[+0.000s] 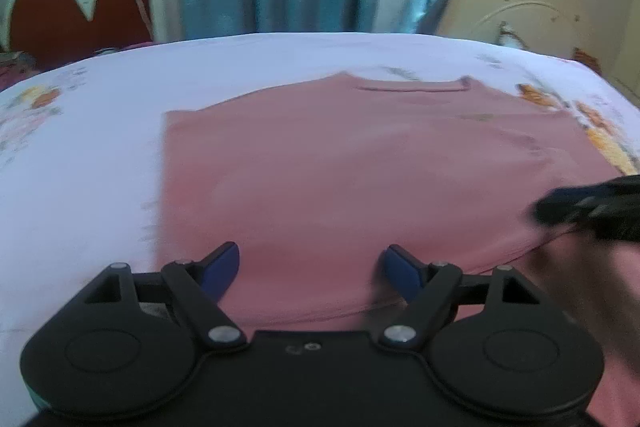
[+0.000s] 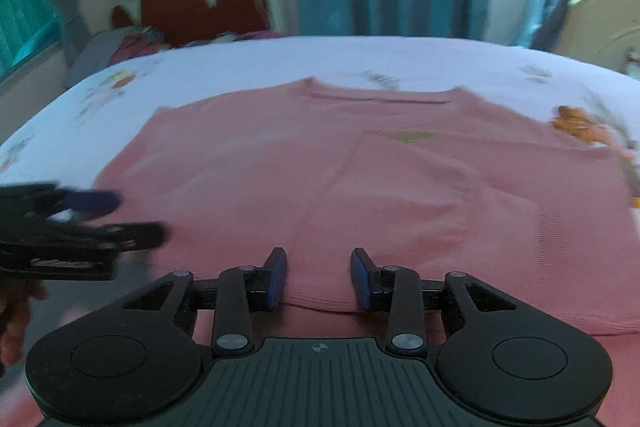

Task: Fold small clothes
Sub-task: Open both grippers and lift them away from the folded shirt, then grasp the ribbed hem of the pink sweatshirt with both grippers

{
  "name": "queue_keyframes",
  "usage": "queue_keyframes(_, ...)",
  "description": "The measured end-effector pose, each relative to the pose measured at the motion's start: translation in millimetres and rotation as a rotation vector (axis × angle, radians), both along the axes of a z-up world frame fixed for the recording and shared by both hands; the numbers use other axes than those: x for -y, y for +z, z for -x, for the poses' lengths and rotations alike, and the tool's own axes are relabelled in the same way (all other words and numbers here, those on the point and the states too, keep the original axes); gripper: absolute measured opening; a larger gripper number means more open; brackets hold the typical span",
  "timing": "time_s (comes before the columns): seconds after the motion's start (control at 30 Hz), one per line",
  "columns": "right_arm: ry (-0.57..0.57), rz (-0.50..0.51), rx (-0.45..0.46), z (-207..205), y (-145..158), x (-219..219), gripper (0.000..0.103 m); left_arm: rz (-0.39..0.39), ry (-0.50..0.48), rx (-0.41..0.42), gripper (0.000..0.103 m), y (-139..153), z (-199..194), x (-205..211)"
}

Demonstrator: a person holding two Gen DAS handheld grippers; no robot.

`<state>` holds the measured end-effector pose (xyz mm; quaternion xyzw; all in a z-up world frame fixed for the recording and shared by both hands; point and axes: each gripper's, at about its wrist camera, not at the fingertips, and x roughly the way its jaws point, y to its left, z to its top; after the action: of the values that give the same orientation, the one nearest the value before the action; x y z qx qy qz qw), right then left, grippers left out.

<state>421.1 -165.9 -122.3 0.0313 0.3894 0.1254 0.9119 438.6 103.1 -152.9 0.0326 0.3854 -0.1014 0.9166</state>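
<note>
Claws come first, near the bottom hem. Left claw [image 1: 310, 269] gapes wide and holds nothing. Right claw [image 2: 319, 279] is partly open over the hem, gripping nothing I can see. Pink shirt [image 2: 360, 187] lies flat on the bed [image 1: 100, 147], neck at twelve o'clock. Sides look folded in; bottom-to-top fold is left.

We hold the left gripper [image 1: 310, 267] tilted downward, jaws spread wide, nothing between the blue pads [image 1: 224, 267]. Right gripper [image 2: 319, 279] tilted downward likewise, jaws part open with a narrower gap, pads not pressing anything. Both sit side by side.
</note>
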Motion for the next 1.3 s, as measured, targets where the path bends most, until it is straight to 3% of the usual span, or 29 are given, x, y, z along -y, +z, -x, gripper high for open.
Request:
queue_keyframes(0.13,-0.149,-0.016,-0.033,3,-2,49,0.035,0.009,0.011,0.007,0.078,-2,7,-22)
queue_keyframes(0.2,-0.162,-0.088,-0.049,5,-3,62,0.035,-0.011,0.000,0.011,0.078,-1,11,-20)
queue_keyframes(0.37,-0.163,-0.064,-0.007,9,7,54,0.035,-0.031,0.016,0.007,0.078,3,11,-12)
queue_keyframes(0.43,-0.165,-0.018,-0.041,5,-1,49,0.035,-0.045,0.009,0.004,0.079,0,11,-10)
queue_keyframes(0.8,-0.176,-0.031,-0.066,8,-4,54,0.035,-0.032,0.024,-0.011,0.079,4,14,-12)
queue_keyframes(0.87,-0.181,-0.024,-0.073,9,3,53,0.036,-0.037,0.029,-0.006,0.085,7,19,-11)
queue_keyframes(0.9,-0.186,-0.019,-0.063,11,7,53,0.049,-0.044,0.035,-0.002,0.091,8,22,-10)
queue_keyframes(0.93,-0.190,-0.011,-0.041,14,12,53,0.074,-0.059,0.049,0.004,0.103,9,25,-10)
queue_keyframes(0.97,-0.186,-0.011,-0.022,18,15,55,0.080,-0.080,0.069,0.013,0.102,10,29,-10)
queue_keyframes(1.1,-0.170,-0.060,-0.036,29,21,69,0.080,-0.063,0.094,-0.004,0.098,12,46,-16)
queue_keyframes(1.23,-0.194,-0.103,-0.029,53,26,94,0.078,-0.095,0.118,-0.005,0.096,15,74,-19)
queue_keyframes(1.3,-0.204,-0.113,-0.034,68,28,110,0.065,-0.100,0.135,-0.010,0.094,16,91,-21)
